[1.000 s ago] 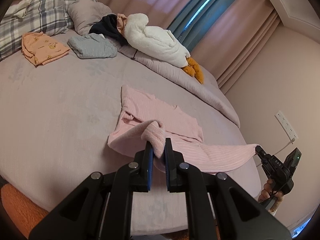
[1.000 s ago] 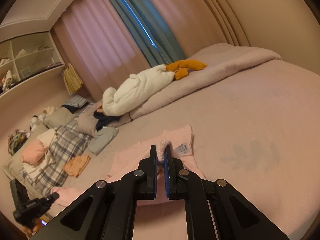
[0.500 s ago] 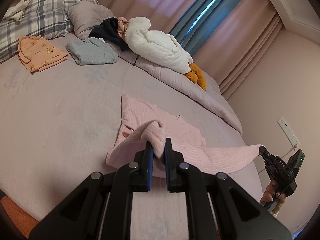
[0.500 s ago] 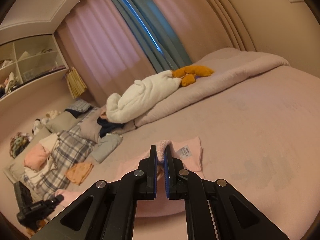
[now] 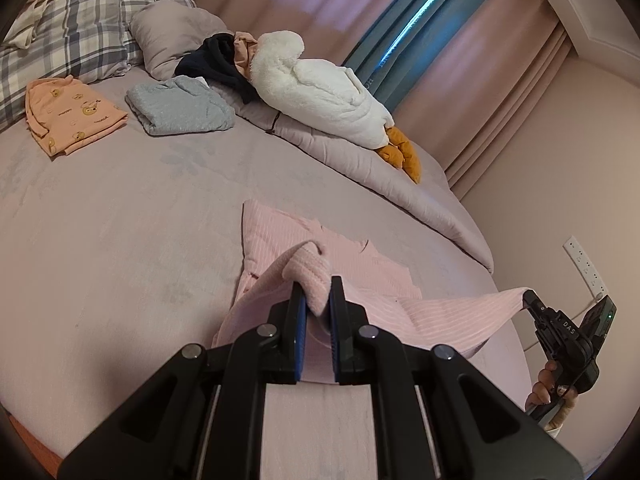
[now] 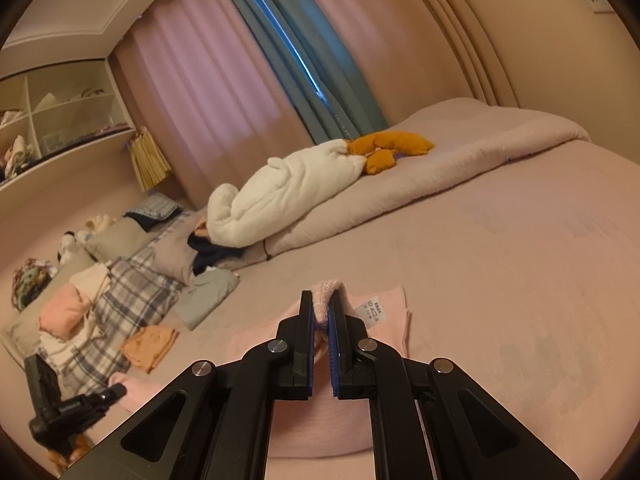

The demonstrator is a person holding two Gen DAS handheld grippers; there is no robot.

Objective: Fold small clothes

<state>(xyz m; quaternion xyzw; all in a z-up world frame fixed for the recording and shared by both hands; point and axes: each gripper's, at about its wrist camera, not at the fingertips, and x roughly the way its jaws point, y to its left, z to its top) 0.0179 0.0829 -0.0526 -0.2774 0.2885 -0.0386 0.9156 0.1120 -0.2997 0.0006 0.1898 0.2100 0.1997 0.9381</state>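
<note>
A pink ribbed garment lies partly on the bed, its near edge lifted and stretched between both grippers. My left gripper is shut on one bunched corner of it. My right gripper is shut on the other corner; a white label shows on the cloth just beyond its fingers. In the left wrist view the right gripper holds the cloth's far end at the right, with a hand under it. In the right wrist view the left gripper sits low at the left.
A folded orange garment and a folded grey one lie near the plaid pillows. A white plush toy rests on the rolled duvet. Curtains, shelves and a wall socket surround the bed.
Both grippers have carried the held edge of the pink garment forward over the bed toward the pillows and plush toy. Both grips stay unchanged.
</note>
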